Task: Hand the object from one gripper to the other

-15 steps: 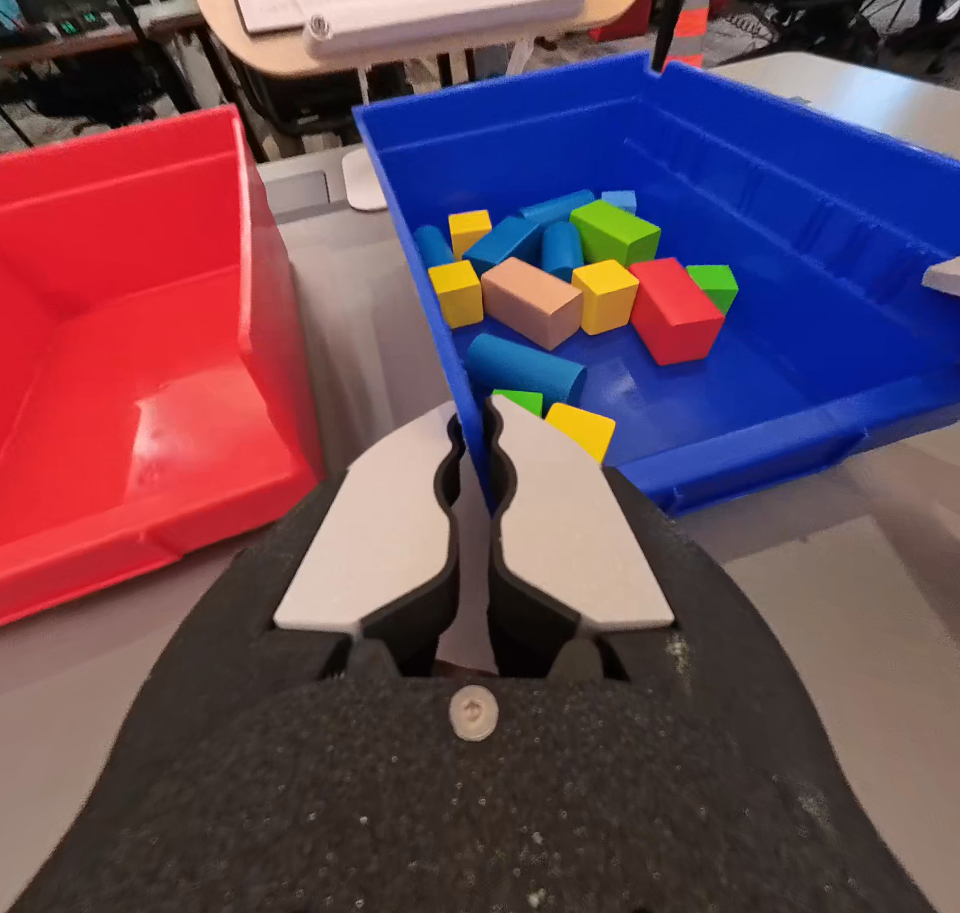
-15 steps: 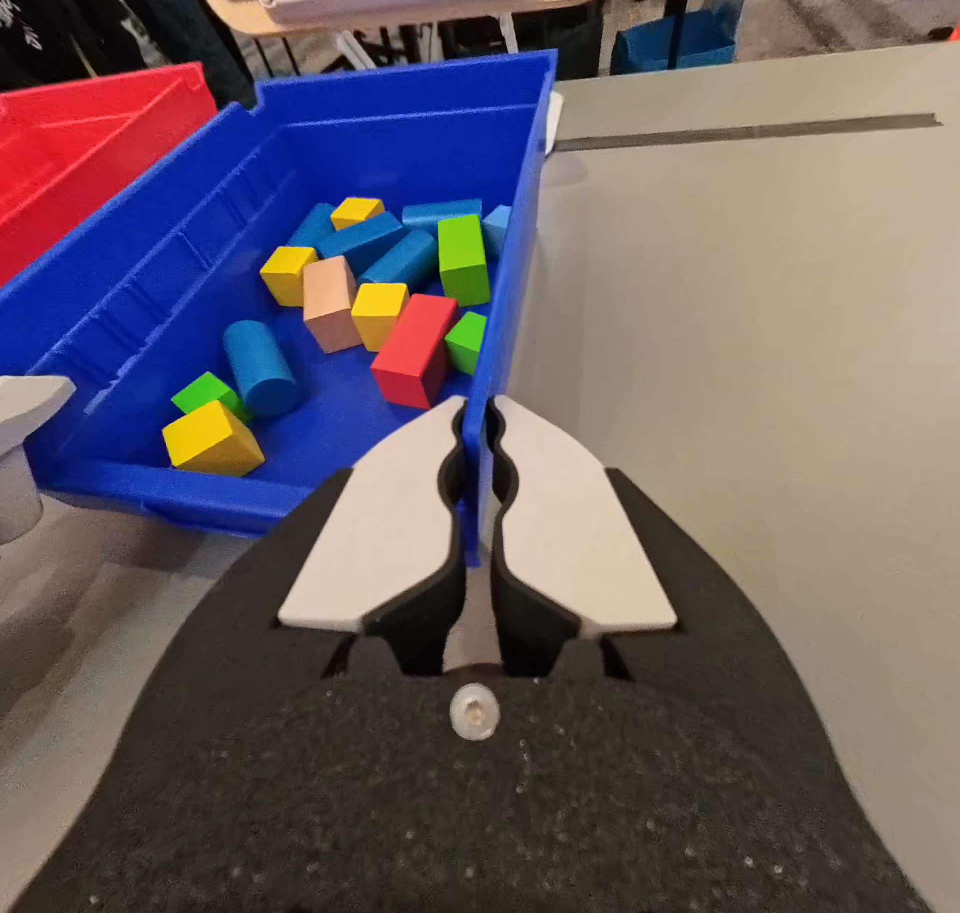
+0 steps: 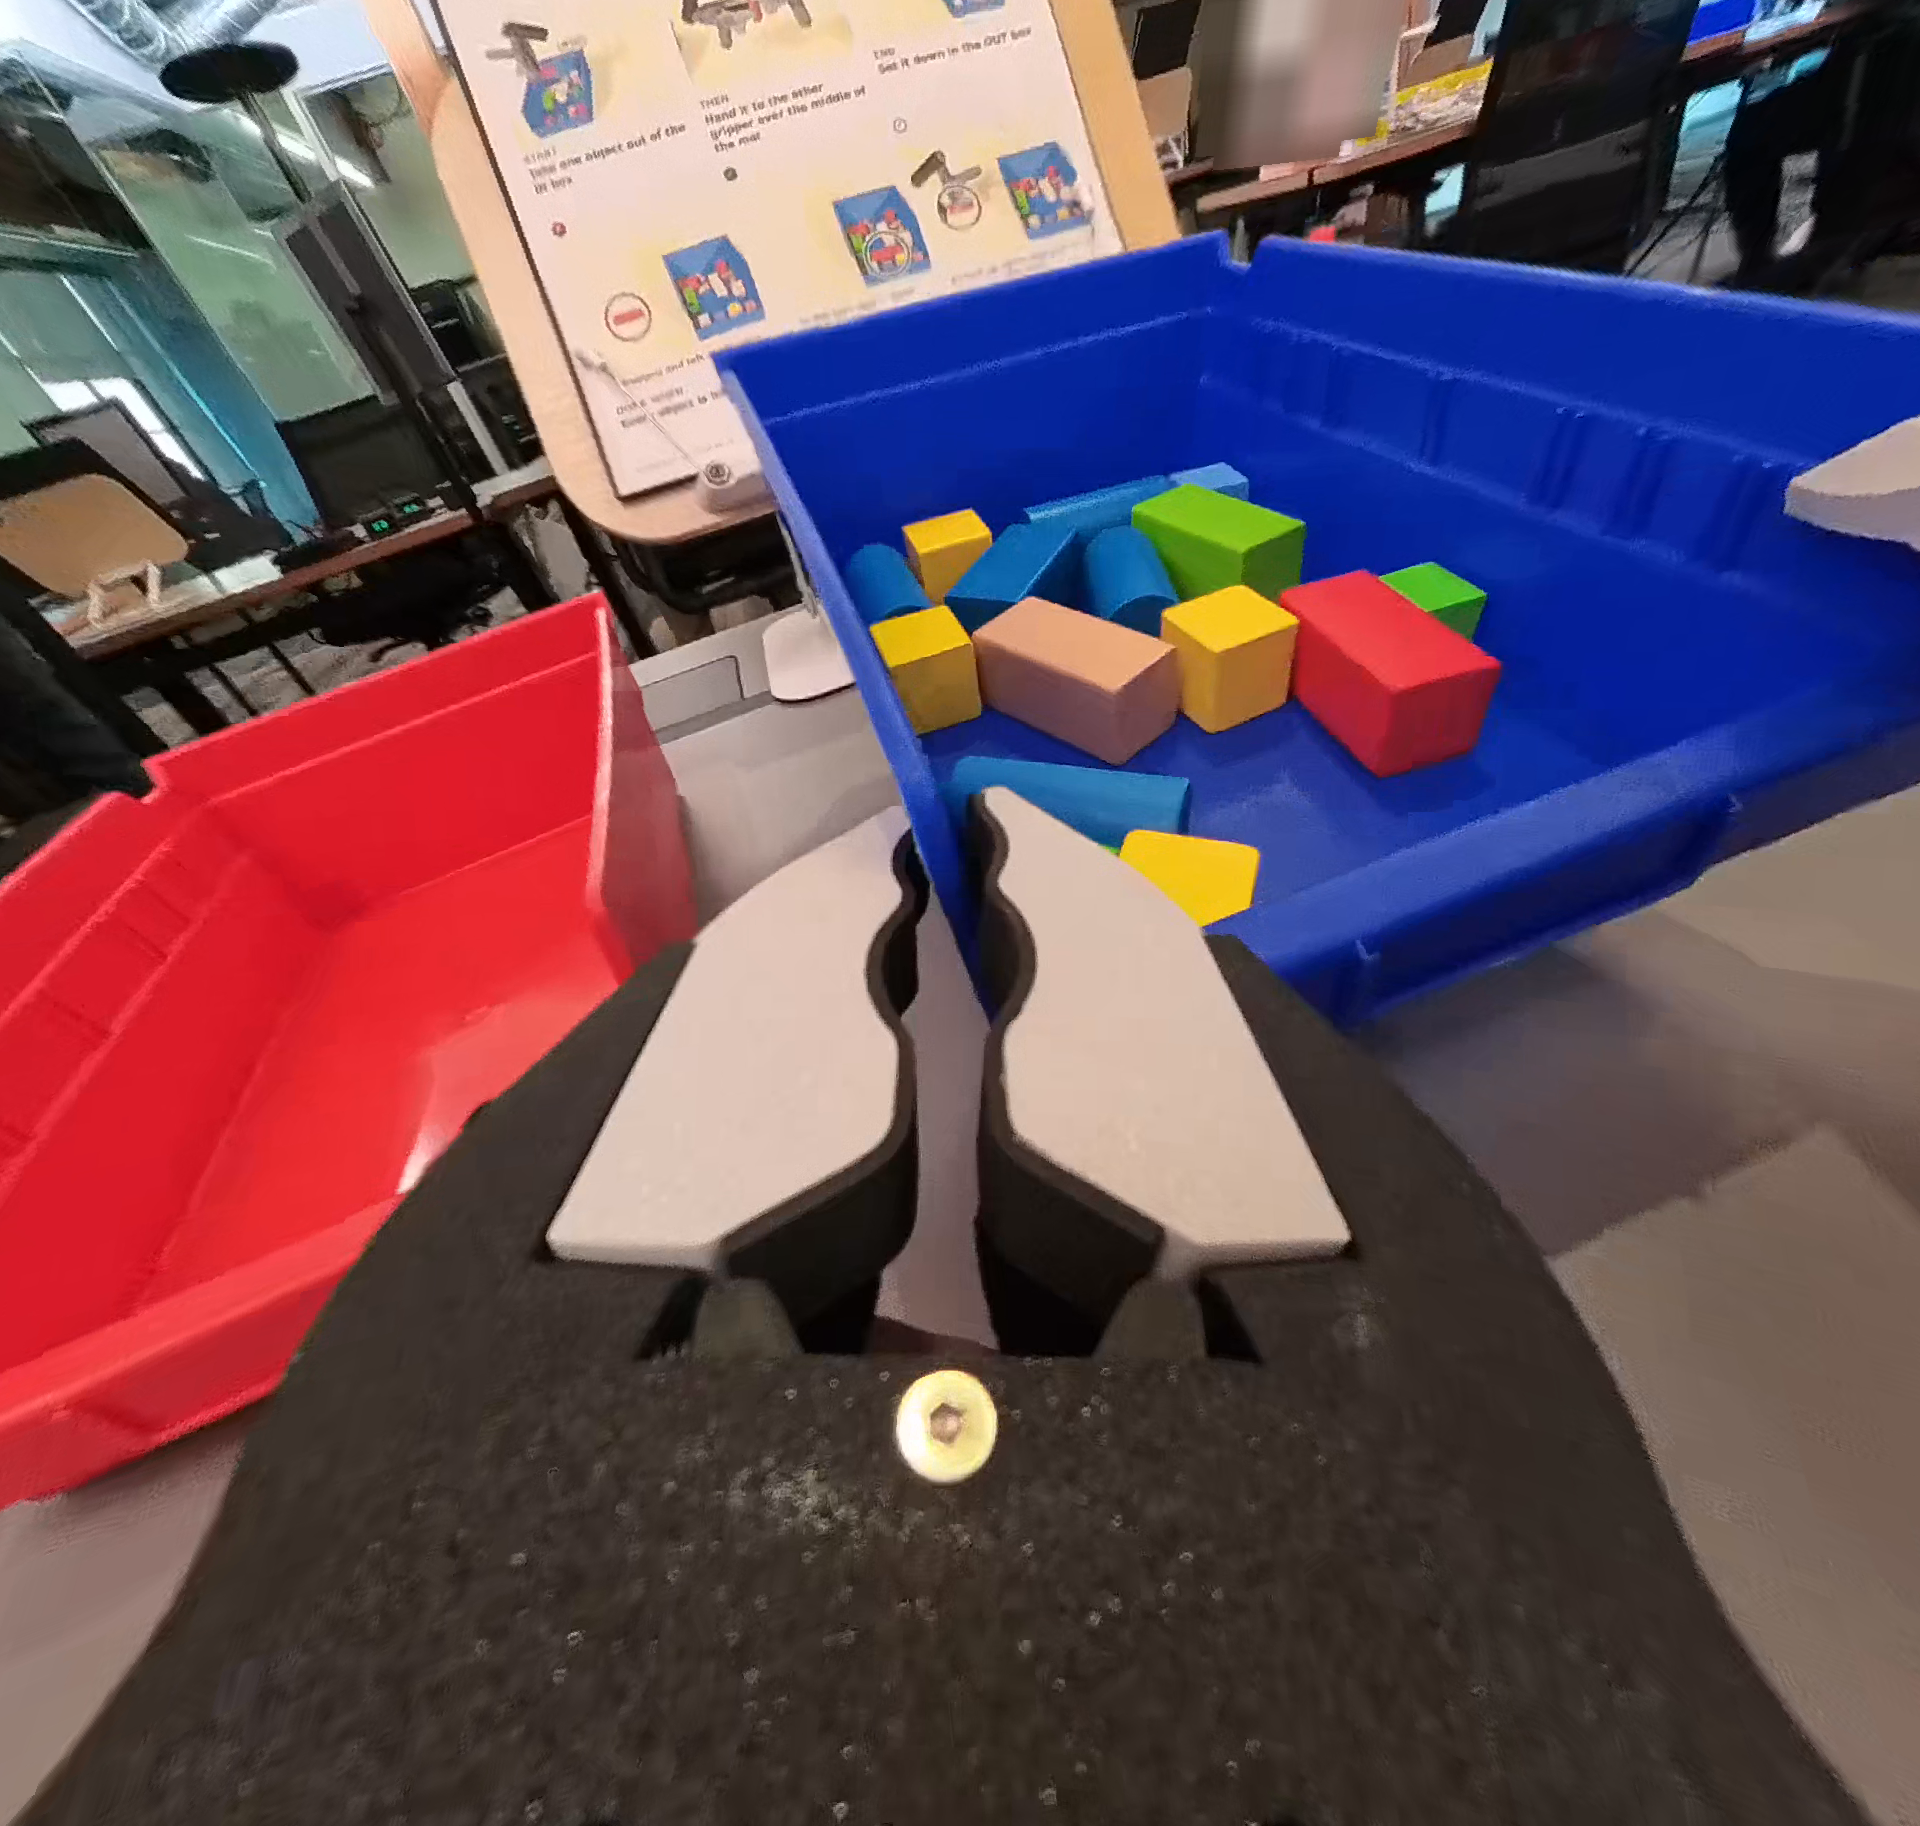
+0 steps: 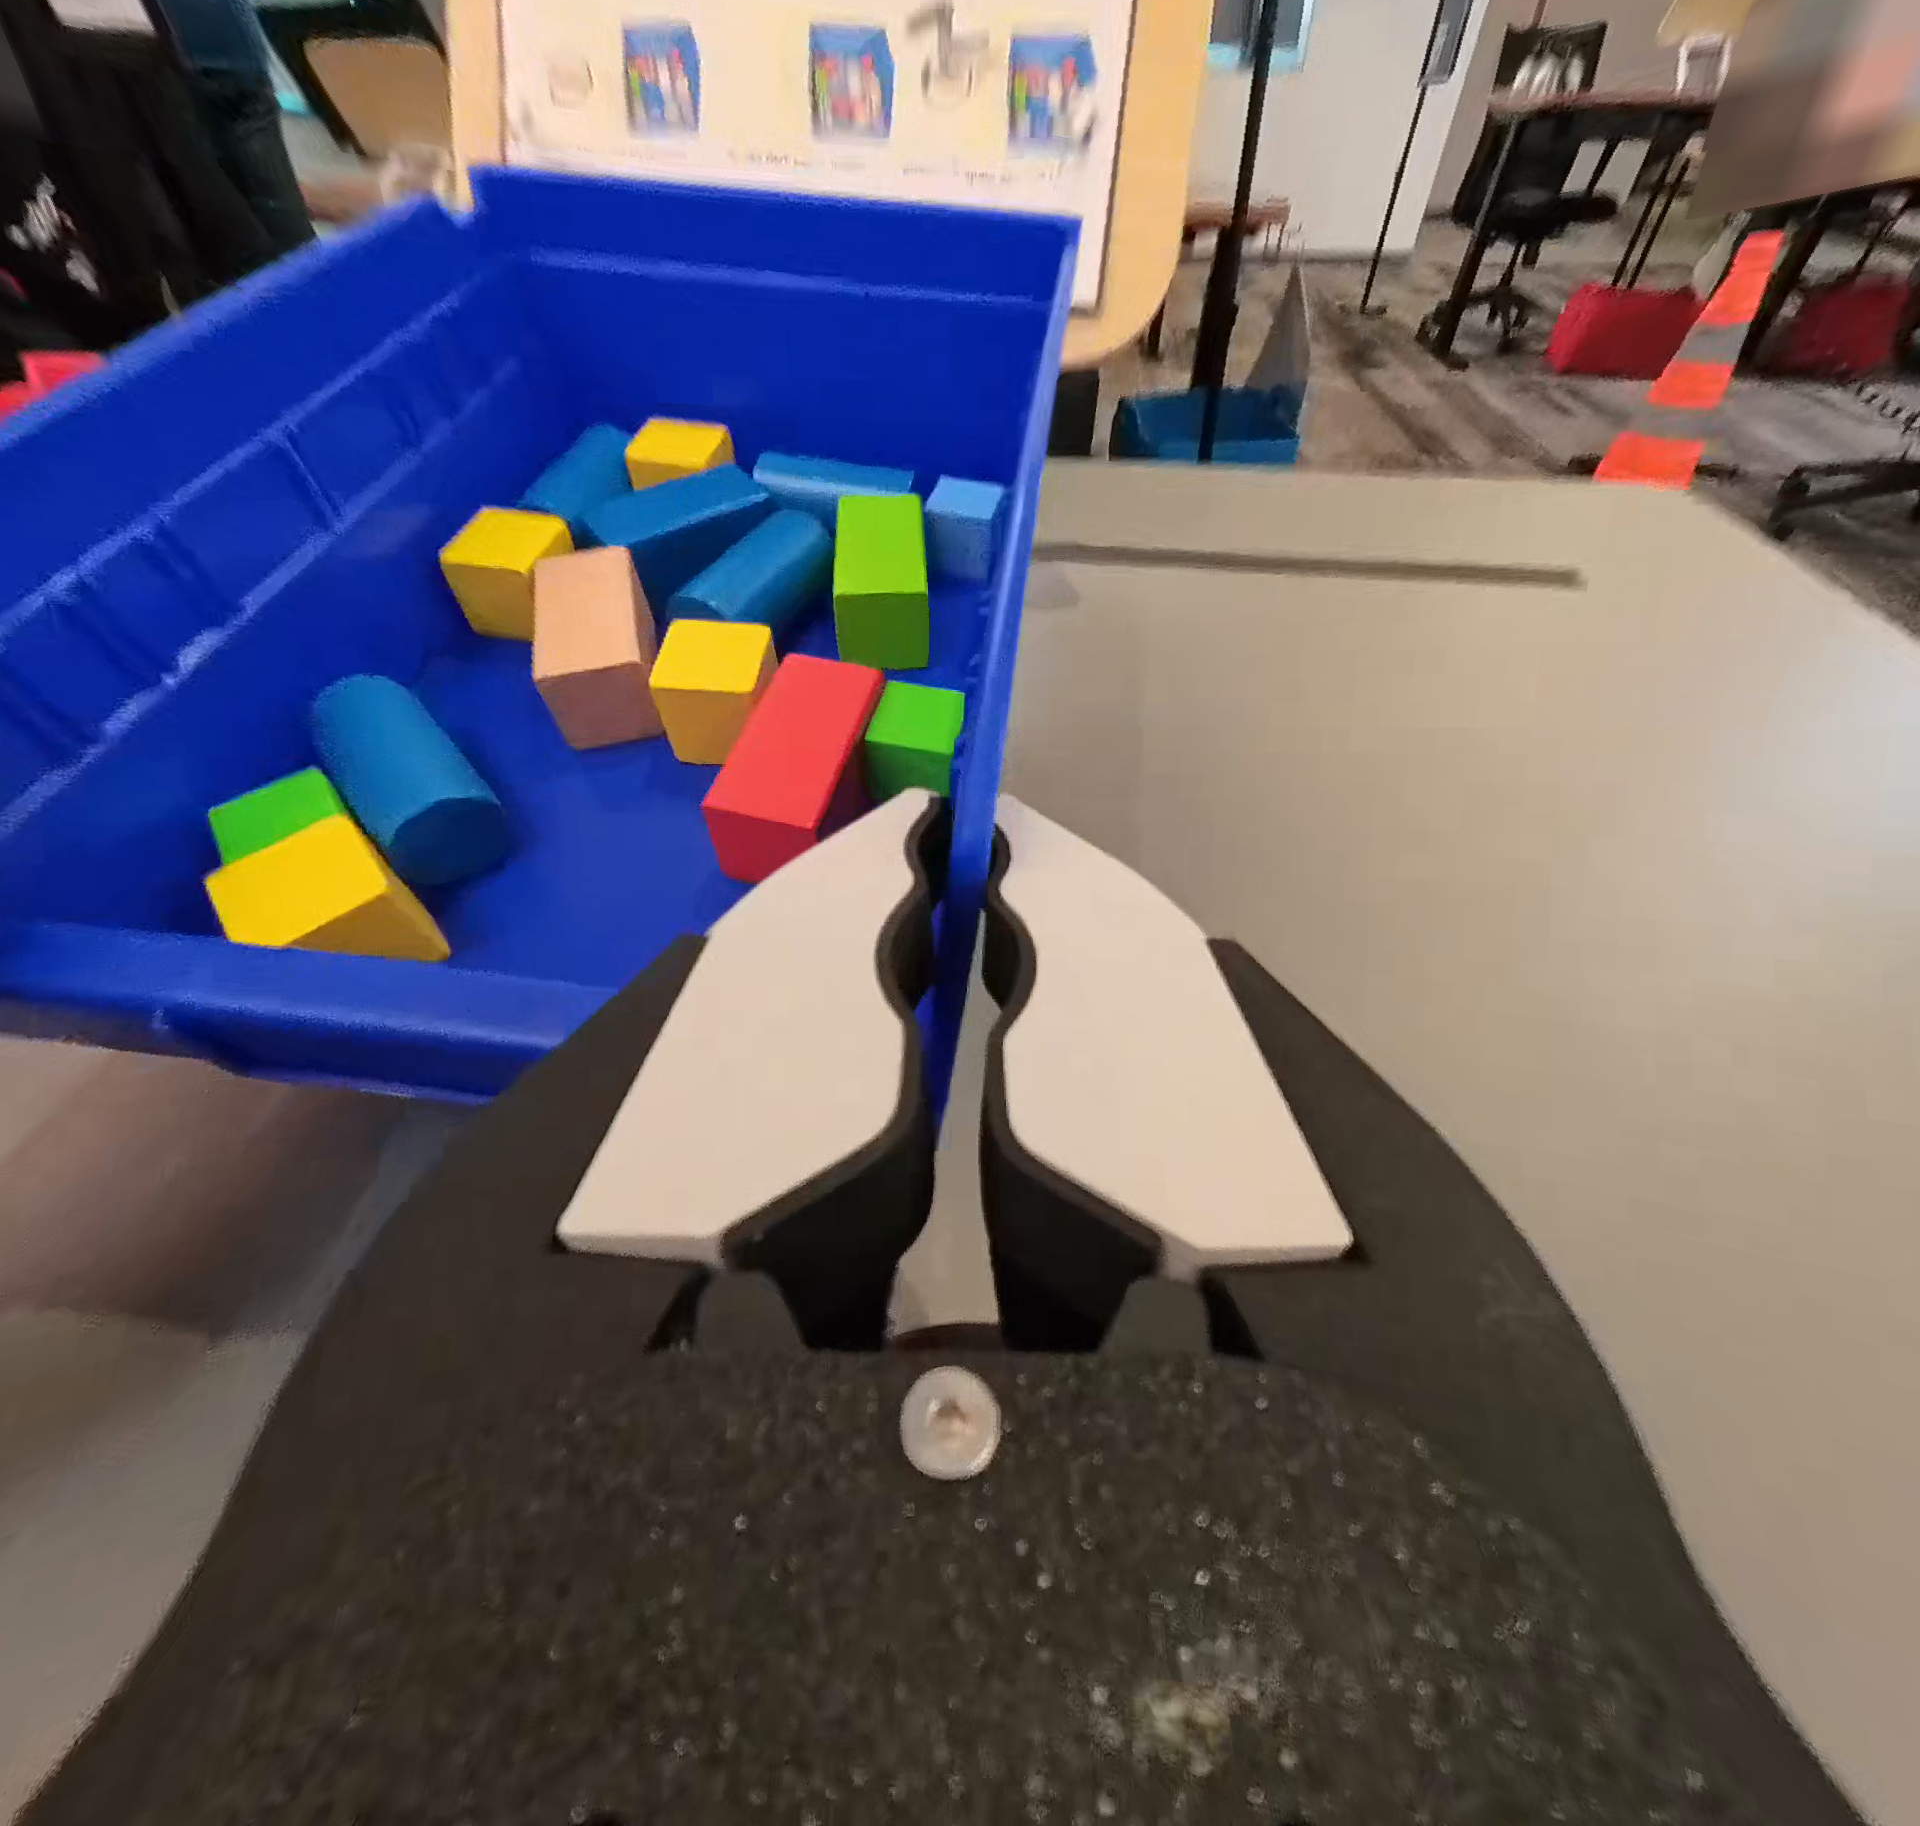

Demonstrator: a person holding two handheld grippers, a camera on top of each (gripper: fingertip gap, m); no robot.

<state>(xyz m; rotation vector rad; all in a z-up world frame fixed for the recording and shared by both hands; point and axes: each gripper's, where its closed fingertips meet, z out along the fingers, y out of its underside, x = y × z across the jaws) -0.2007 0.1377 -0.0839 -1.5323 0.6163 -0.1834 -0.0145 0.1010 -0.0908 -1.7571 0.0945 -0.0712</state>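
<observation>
**Both grippers empty, blocks still in the blue bin**

While neither gripper holds anything, the wooden blocks all lie loose on the floor of the blue bin. Ahead and to the right of the left gripper sit a red block, a tan block touching a yellow cube, a green block leaning on several blue pieces behind, and a blue cylinder just past the left gripper's fingertips, with a yellow wedge beside it. The left gripper's two grey fingers stand close together, only a narrow slit between them, and nothing is clamped there; its tips line up with the bin's near left corner.

From the right gripper, the same heap lies ahead and to the left: the red block just beyond its left fingertip, a small green block against the bin's right wall, the blue cylinder and yellow wedge further left by the front lip. The right gripper's fingers are likewise drawn together and empty, and the bin's right wall runs in line with the slit between them; whether they touch it cannot be told.

A red bin lies to the left of the left gripper, beside the blue one. Grey table stretches to the right of the right gripper. An instruction board stands behind the bins.
</observation>
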